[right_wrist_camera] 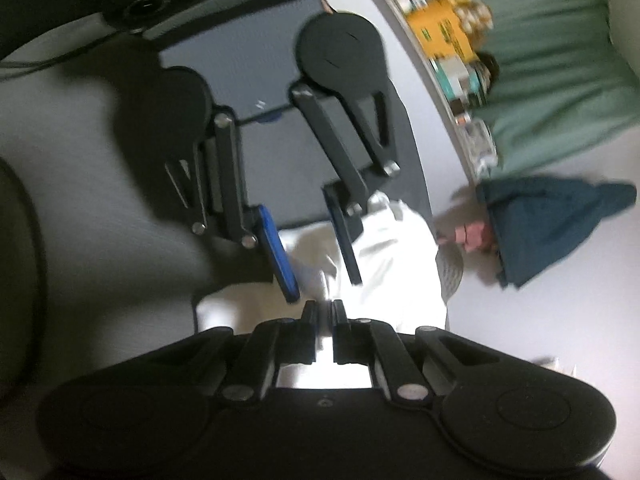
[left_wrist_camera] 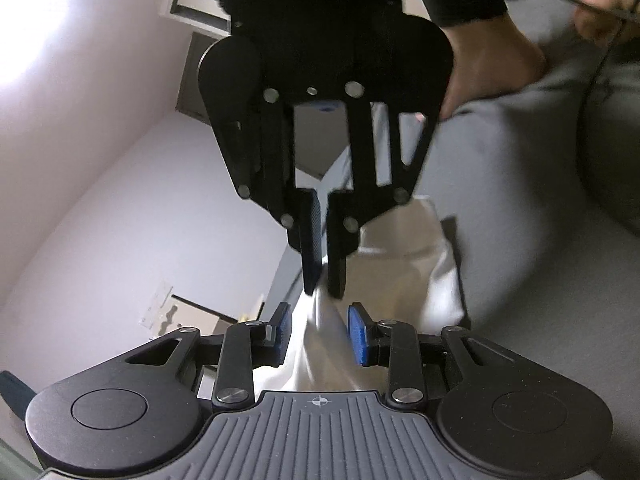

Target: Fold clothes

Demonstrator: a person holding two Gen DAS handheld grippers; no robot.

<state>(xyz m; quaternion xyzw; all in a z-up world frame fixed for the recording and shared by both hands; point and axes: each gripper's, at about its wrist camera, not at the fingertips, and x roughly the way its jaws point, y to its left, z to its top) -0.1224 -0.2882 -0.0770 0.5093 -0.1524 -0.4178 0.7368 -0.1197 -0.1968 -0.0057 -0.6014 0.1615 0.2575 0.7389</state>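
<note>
A white garment (left_wrist_camera: 400, 280) hangs bunched between the two grippers above a grey cushion (left_wrist_camera: 520, 200). My left gripper (left_wrist_camera: 320, 320) is open, and its blue pads (left_wrist_camera: 358, 336) stand on either side of a fold of the cloth without pressing it. My right gripper (left_wrist_camera: 324, 284) points towards it from above, shut on the same fold. In the right wrist view the right gripper (right_wrist_camera: 325, 312) pinches the white garment (right_wrist_camera: 392, 248), and the left gripper (right_wrist_camera: 324, 288) faces it, spread wide around the cloth.
A person's hand (left_wrist_camera: 492, 72) holds the right gripper, with a dark cable (left_wrist_camera: 592, 80) trailing over the cushion. A teal cloth (right_wrist_camera: 540, 224), a small pink object (right_wrist_camera: 470, 236), a cluttered shelf (right_wrist_camera: 444, 28) and green fabric (right_wrist_camera: 560, 80) lie to the right.
</note>
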